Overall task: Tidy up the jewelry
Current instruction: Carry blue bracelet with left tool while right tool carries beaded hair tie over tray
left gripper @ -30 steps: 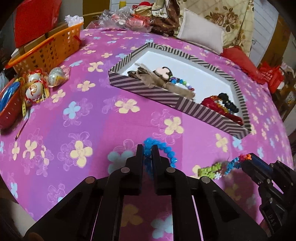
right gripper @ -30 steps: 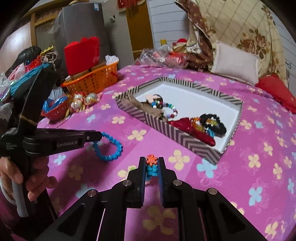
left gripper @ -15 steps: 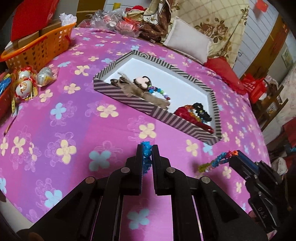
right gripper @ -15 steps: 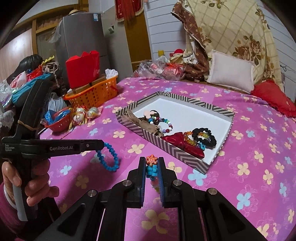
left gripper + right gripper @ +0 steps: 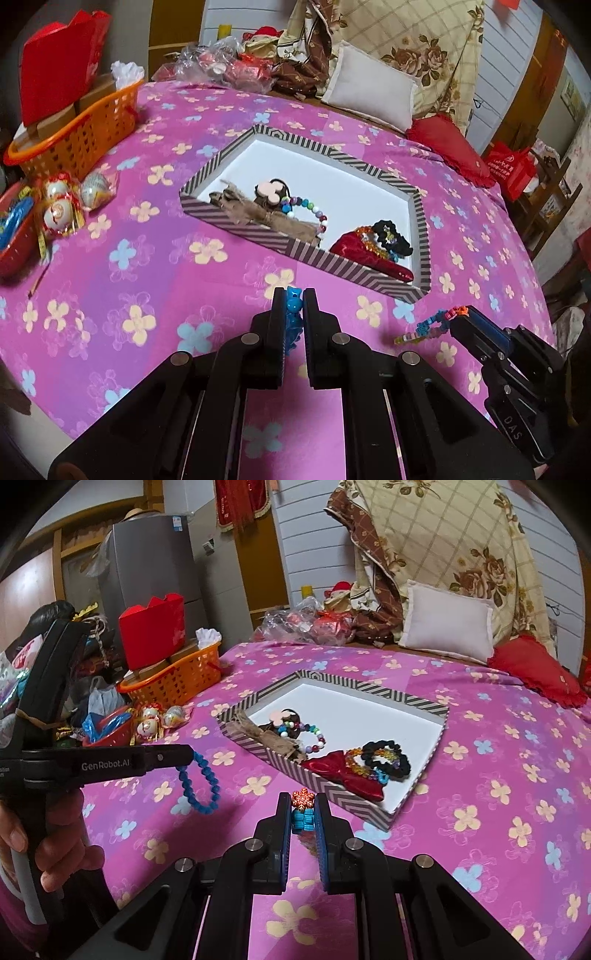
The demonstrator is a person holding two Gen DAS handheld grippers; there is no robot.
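My left gripper (image 5: 293,295) is shut on a blue bead bracelet (image 5: 293,306), which hangs off the bed in a loop in the right wrist view (image 5: 197,782). My right gripper (image 5: 303,801) is shut on a multicoloured bracelet with a red snowflake charm (image 5: 303,799); the bracelet dangles from it in the left wrist view (image 5: 428,326). Both are held above the pink flowered bedspread, in front of a striped box (image 5: 354,275) with a white floor. The box holds a burlap bow (image 5: 251,212), a multicolour bead bracelet (image 5: 308,210), a red bow (image 5: 369,254) and a black bracelet (image 5: 391,236).
An orange basket (image 5: 77,136) with boxes stands at the far left. Wrapped eggs (image 5: 59,214) and a red bowl (image 5: 14,243) lie at the left edge. A white pillow (image 5: 373,88) and a red cushion (image 5: 450,144) lie behind the box.
Both grippers have lifted their bracelets off the bedspread and risen. The blue bracelet now hangs free from the left gripper. The box looks nearer and more central.
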